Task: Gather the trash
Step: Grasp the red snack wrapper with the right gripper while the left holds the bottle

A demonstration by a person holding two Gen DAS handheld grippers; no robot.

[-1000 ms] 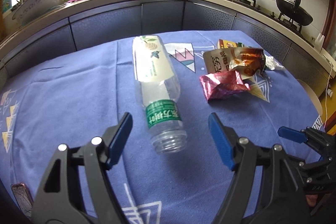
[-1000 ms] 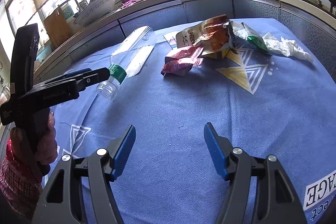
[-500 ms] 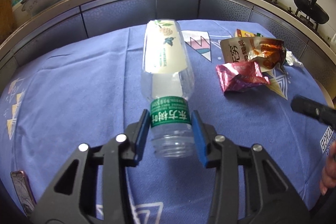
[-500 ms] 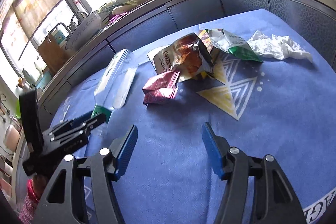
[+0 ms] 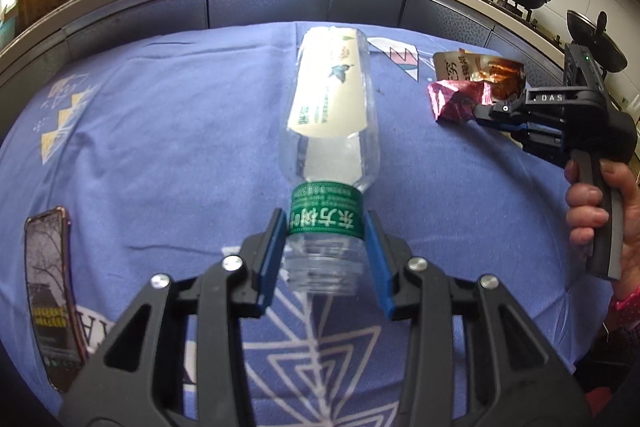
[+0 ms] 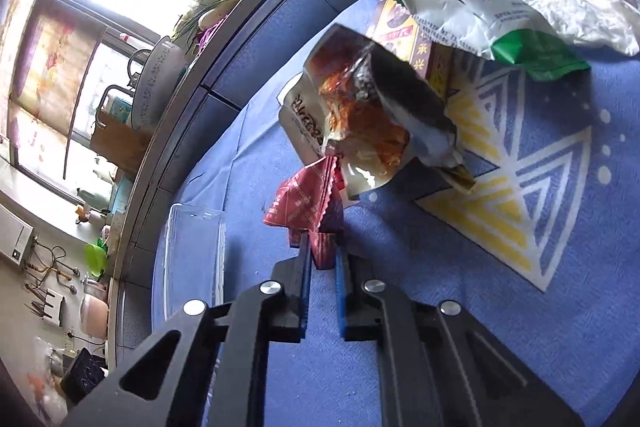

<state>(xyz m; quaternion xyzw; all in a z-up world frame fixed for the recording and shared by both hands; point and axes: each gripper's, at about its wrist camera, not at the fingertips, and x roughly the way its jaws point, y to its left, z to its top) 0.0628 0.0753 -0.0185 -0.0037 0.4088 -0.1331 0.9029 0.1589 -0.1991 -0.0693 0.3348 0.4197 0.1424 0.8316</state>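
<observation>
**On the blue cloth: both grippers now have trash**

On the blue tablecloth, my left gripper has clamped the clear bottle at its green neck label; a second ago it lay free between wide jaws. My right gripper has just been closing and now pinches the pink wrapper beside the orange snack bag. Both pieces look ready to lift; the tissue remains.

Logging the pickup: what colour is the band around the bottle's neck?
Green with white characters; the band on the bottle shows best in the left wrist view.
</observation>
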